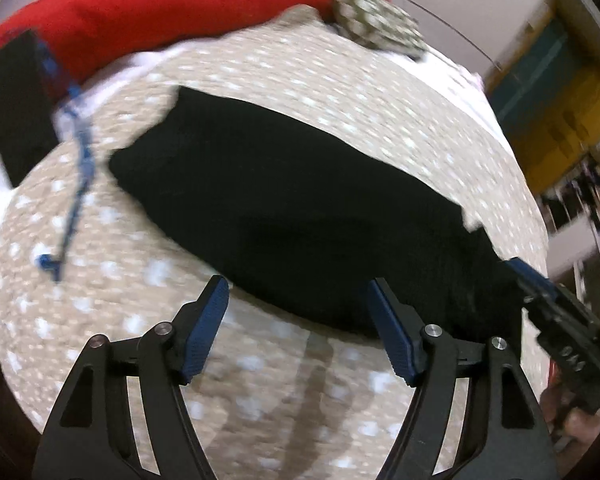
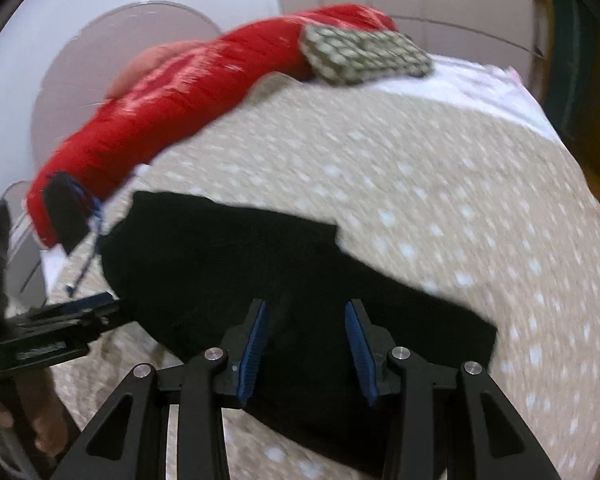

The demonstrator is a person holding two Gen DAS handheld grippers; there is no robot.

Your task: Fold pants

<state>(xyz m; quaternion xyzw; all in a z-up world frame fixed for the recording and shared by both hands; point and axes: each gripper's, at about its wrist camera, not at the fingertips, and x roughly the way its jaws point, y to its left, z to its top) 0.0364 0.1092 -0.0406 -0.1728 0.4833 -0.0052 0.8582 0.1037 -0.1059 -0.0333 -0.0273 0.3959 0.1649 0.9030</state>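
The black pants (image 1: 300, 216) lie folded into a long band on the beige dotted bedspread (image 1: 340, 92). My left gripper (image 1: 298, 296) is open and empty at the band's near edge. The right gripper (image 1: 540, 284) shows at the band's right end in the left wrist view. In the right wrist view the pants (image 2: 228, 256) lie under my right gripper (image 2: 306, 316), which is open just above the cloth. The left gripper (image 2: 80, 308) shows at the left of that view.
A red blanket (image 1: 160, 12) and a patterned pillow (image 1: 372, 16) lie at the bed's far side. A black pouch (image 1: 16, 108) with a blue cord (image 1: 76, 184) lies at the left. Shelves (image 1: 560, 120) stand right of the bed.
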